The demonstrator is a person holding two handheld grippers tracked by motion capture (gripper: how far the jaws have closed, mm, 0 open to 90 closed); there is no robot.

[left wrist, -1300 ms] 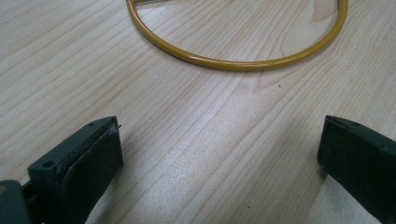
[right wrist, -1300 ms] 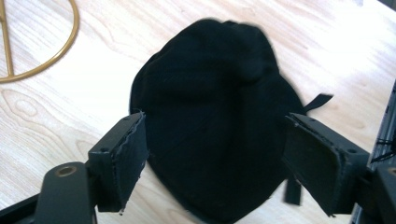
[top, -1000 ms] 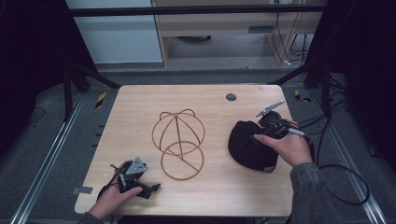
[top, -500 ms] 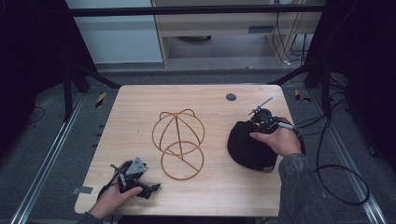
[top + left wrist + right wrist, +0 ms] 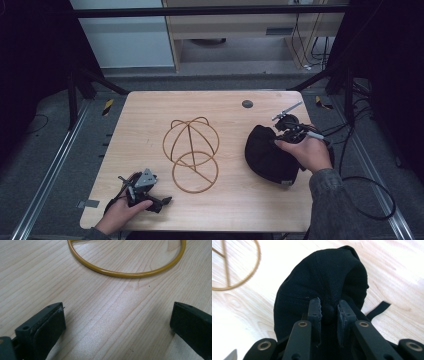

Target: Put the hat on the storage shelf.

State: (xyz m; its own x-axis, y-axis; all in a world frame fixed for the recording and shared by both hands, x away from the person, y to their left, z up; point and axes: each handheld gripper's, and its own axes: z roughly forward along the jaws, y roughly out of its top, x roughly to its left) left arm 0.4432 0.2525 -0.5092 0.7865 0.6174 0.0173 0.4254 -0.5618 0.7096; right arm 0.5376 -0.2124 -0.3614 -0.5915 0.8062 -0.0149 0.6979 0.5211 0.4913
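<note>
The jaws of the right gripper [image 5: 329,308] were pinched narrowly on a fold of a black cap [image 5: 322,287], with cloth bunched between the two pads. In the high view that gripper [image 5: 290,125] sat at the far edge of the cap [image 5: 267,155], on the right side of the wooden table [image 5: 150,115]. The right hand [image 5: 307,150] lay over the gripper's body and partly over the cap, the sleeved forearm coming in from the lower right. A black strap [image 5: 378,310] trailed from the cap onto the wood.

The left gripper's jaws stood wide apart with bare tabletop between them, holding nothing. The left gripper [image 5: 142,187] rested near the table's near left corner, gripped from below by the left hand [image 5: 120,215], and pointed toward a gold wire stand [image 5: 192,150]. The stand's round base ring [image 5: 125,272] lay flat on the wood just beyond those jaws, apart from them. The stand stood at the table's middle, between the two grippers. A small dark disc [image 5: 247,104] lay near the far edge.
</note>
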